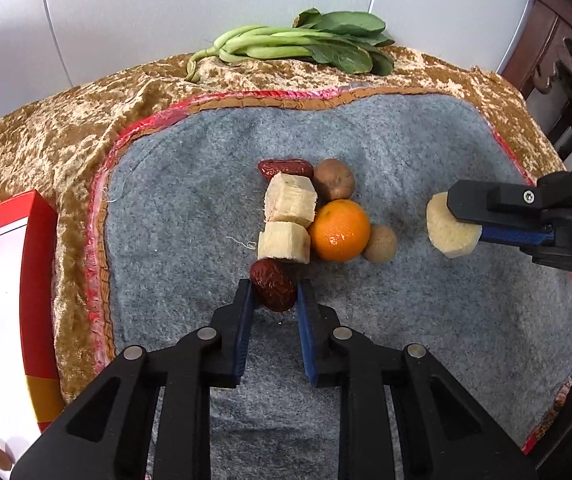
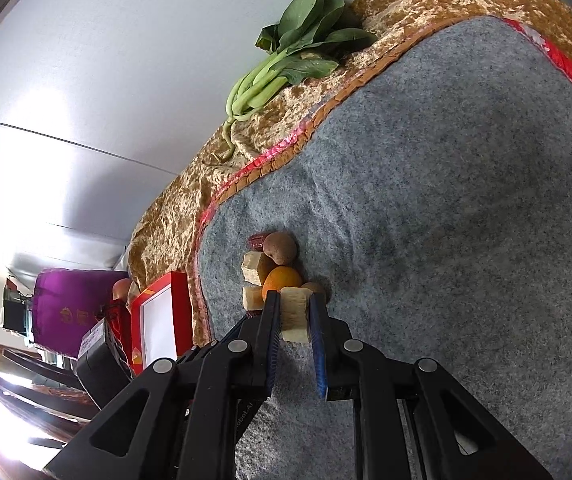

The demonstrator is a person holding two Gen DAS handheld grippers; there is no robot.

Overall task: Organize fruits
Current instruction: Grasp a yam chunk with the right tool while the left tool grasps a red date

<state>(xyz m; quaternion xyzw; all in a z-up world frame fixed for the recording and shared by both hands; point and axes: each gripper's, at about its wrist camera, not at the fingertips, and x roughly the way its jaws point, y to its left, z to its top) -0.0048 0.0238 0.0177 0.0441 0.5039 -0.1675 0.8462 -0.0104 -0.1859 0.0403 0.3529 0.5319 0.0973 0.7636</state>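
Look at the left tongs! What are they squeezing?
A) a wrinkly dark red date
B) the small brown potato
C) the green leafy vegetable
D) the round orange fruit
A: the left tongs are shut on the wrinkly dark red date, with a blue pad against each side of it, while the round orange fruit lies untouched on the grey felt mat.
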